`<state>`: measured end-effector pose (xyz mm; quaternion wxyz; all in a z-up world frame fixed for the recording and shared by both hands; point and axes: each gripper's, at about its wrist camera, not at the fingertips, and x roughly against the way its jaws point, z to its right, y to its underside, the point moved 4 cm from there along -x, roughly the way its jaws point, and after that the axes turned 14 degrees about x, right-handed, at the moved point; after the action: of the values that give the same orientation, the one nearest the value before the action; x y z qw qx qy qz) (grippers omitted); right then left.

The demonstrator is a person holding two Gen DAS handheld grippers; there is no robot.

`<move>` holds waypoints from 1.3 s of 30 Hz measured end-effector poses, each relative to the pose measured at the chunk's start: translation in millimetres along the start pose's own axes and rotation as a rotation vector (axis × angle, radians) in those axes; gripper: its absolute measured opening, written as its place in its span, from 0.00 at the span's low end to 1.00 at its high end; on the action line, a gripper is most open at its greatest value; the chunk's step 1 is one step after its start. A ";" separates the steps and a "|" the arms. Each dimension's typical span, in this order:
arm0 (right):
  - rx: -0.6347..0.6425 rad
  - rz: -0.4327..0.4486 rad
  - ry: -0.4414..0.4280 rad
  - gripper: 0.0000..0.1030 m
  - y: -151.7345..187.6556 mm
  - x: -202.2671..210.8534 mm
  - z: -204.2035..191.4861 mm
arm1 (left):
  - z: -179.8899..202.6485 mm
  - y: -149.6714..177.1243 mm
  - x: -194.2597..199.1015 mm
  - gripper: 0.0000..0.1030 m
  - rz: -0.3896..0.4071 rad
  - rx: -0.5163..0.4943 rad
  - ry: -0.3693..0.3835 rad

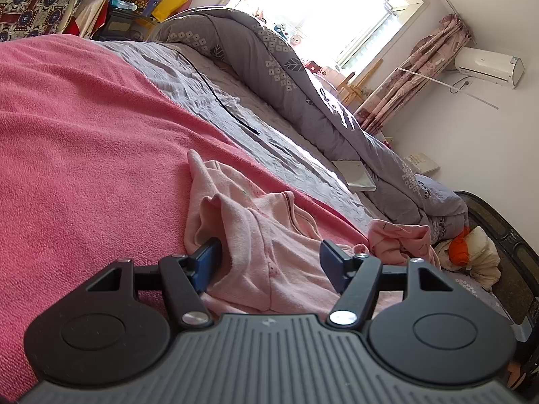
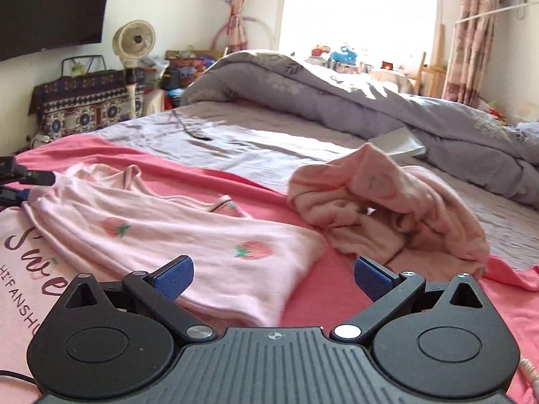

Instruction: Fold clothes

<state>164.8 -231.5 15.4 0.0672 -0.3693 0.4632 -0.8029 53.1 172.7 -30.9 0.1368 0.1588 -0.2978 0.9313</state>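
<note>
The pale pink strawberry-print cotton garment (image 2: 188, 229) is spread on the pink fleece blanket (image 2: 337, 286) near the bed's front edge, one end bunched between the parted, unclamped pads of the left gripper (image 1: 269, 262). The right gripper (image 2: 273, 277) is held wide and empty above the other end. Flattening seems underway; a crumpled peach top (image 2: 387, 215) is left farther back, and next a hem should be pinched.

Daylight floods in from the window (image 1: 323, 17), which is blown out to white in both views. Sun patches and soft shadows streak the grey quilt (image 2: 387, 101). Fisheye bending curves the edges; the right wrist view is slightly motion-blurred.
</note>
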 end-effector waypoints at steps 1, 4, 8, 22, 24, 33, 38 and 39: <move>0.014 -0.016 -0.010 1.00 -3.1 -6.3 -8.9 | -0.2 -0.4 -0.3 0.66 0.000 0.003 0.003; 0.023 -0.159 0.051 1.00 21.0 -29.2 -13.1 | -0.7 -1.3 -1.1 0.66 0.000 0.009 0.011; -0.265 -0.182 -0.007 1.00 49.4 -6.9 22.6 | -1.6 -1.5 -2.1 0.67 0.000 0.010 0.013; -0.123 0.066 -0.209 1.00 -101.4 -76.5 -84.9 | -4.1 -2.6 -2.3 0.67 -0.001 0.023 0.026; -0.106 0.026 -0.225 1.00 -96.3 -96.1 -99.1 | -4.8 -3.0 -1.7 0.67 -0.001 0.026 0.030; -0.128 -0.119 -0.048 1.00 -40.6 -92.8 -58.9 | -5.2 -4.3 -2.2 0.67 -0.002 0.031 0.034; -0.159 -0.157 0.087 1.00 -8.2 -79.9 -21.2 | -6.0 -4.3 -1.8 0.67 -0.002 0.031 0.033; -0.203 -0.173 0.136 1.00 -3.2 -76.0 -13.6 | -6.2 -4.2 -1.5 0.67 -0.002 0.030 0.033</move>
<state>211.2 -186.1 -26.4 -0.0712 -0.3574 0.5118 -0.7780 54.6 179.5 -34.1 0.1404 0.1456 -0.2811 0.9381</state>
